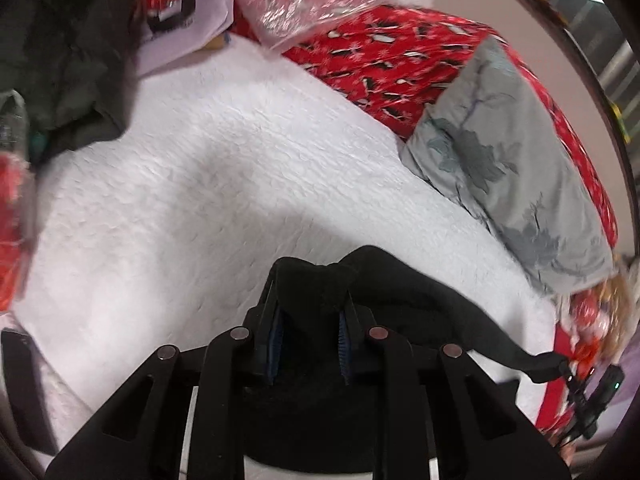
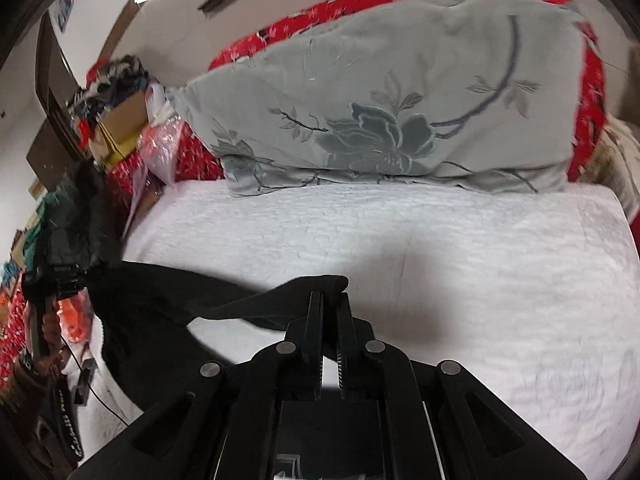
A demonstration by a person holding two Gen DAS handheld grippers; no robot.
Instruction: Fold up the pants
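Note:
The black pants [image 1: 420, 292] hang above the white bedspread [image 1: 200, 180], held up between both grippers. My left gripper [image 1: 310, 280] is shut on a thick bunch of the black cloth, which bulges over its fingertips. From there a taut strip of fabric runs right to the other gripper [image 1: 592, 400] at the frame's edge. In the right wrist view my right gripper [image 2: 330, 296] is shut on a thin edge of the pants [image 2: 168, 292]. The cloth stretches left and sags toward the person's hand [image 2: 44, 328] on the left gripper's handle.
A grey pillow [image 2: 380, 112] with embroidered flowers leans on a red patterned quilt [image 1: 400, 60] at the head of the bed. A dark jacket [image 1: 60, 60], plastic bags [image 1: 304, 4] and a cardboard box [image 2: 120, 128] crowd the left side. Bare bedspread [image 2: 440, 240] lies ahead.

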